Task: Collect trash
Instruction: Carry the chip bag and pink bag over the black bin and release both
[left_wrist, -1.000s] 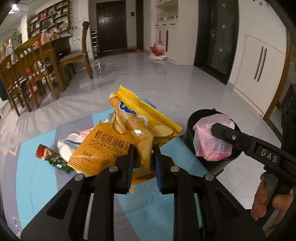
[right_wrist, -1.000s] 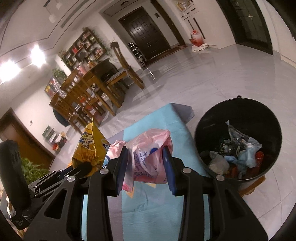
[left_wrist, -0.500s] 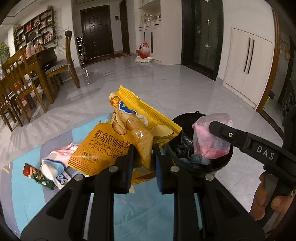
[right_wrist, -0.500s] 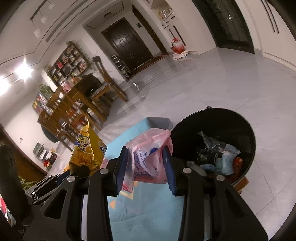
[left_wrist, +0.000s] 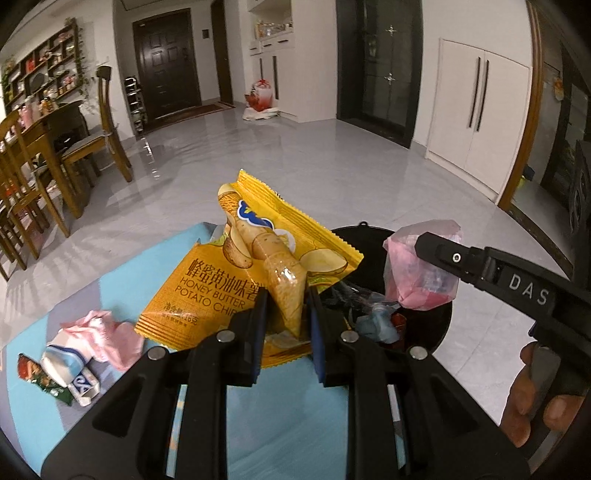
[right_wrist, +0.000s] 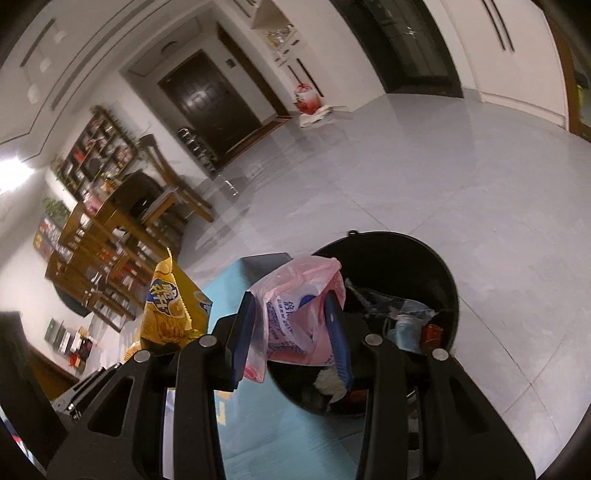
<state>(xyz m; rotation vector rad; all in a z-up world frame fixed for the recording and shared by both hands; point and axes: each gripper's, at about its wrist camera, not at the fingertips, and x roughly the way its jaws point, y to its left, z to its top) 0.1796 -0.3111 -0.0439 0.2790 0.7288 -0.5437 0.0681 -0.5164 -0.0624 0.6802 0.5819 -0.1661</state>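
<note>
My left gripper (left_wrist: 286, 314) is shut on a yellow potato chip bag (left_wrist: 207, 288), held up over the blue mat (left_wrist: 122, 284) beside the black trash bin (left_wrist: 439, 314). That chip bag (right_wrist: 166, 310) also shows at the left of the right wrist view. My right gripper (right_wrist: 291, 321) is shut on a crumpled pink plastic bag (right_wrist: 295, 295) and holds it at the near rim of the bin (right_wrist: 417, 266), which has several pieces of trash inside. From the left wrist view the pink bag (left_wrist: 417, 273) hangs over the bin.
On the mat at the left lie a pink wrapper (left_wrist: 107, 332), a small white and blue carton (left_wrist: 70, 369) and a green and red snack wrapper (left_wrist: 37, 376). A dining table with wooden chairs (left_wrist: 37, 162) stands at the far left. Grey tiled floor (left_wrist: 332, 166) lies beyond.
Both grippers have swung toward the bin with their loads. The bin has come nearer in both views, and the pink bag now hangs over its rim.
</note>
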